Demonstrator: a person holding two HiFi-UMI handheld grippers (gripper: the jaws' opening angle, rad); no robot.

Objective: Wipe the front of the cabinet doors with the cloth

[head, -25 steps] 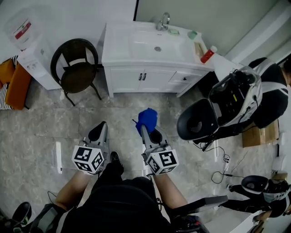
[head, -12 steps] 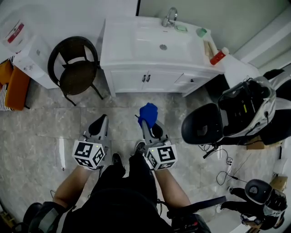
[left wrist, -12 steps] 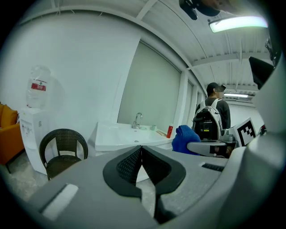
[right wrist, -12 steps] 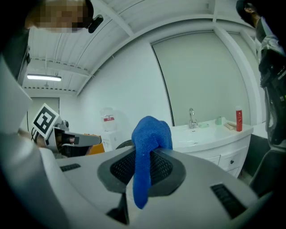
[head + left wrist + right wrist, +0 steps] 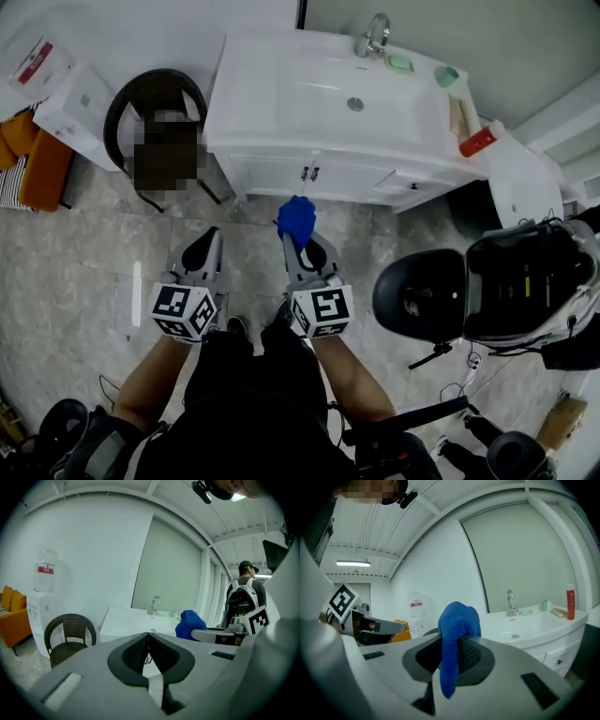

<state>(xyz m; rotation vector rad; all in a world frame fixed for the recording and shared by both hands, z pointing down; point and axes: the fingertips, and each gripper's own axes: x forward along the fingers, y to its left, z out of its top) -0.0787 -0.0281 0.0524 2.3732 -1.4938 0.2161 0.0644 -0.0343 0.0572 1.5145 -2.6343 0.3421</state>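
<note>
In the head view the person has closed in on the white cabinet [image 5: 361,181]. A second ago a broad strip of floor [image 5: 84,253] lay between the blue cloth [image 5: 296,218] and the cabinet. Now the cloth sits just in front of the cabinet doors [image 5: 272,175], right below their paired handles [image 5: 309,173]. The right tool [image 5: 299,236] carries the cloth at its tip and points at the cabinet. The left tool [image 5: 203,249] is held beside it, a little farther back from the cabinet. From this height it is hard to tell whether cloth and door already meet; a sliver of floor seems to remain. The approach looks nearly over, and the wiping itself has not begun.

In the left gripper view the left tool [image 5: 148,641] has its jaws together at the tips with nothing between them. Through the slit below the tips a bit of the cabinet front shows. The cloth appears to its right, level with the counter [image 5: 126,620] on top of the cabinet. A wicker chair [image 5: 70,632] stands to the cabinet's left.

In the right gripper view the right tool [image 5: 450,656] is clamped on the cloth, which bulges above the jaws and hangs down in a tail between them. The cabinet and its faucet [image 5: 511,603] stand ahead and to the right, so the tool likely needs to lower and press forward to reach the doors.
</note>
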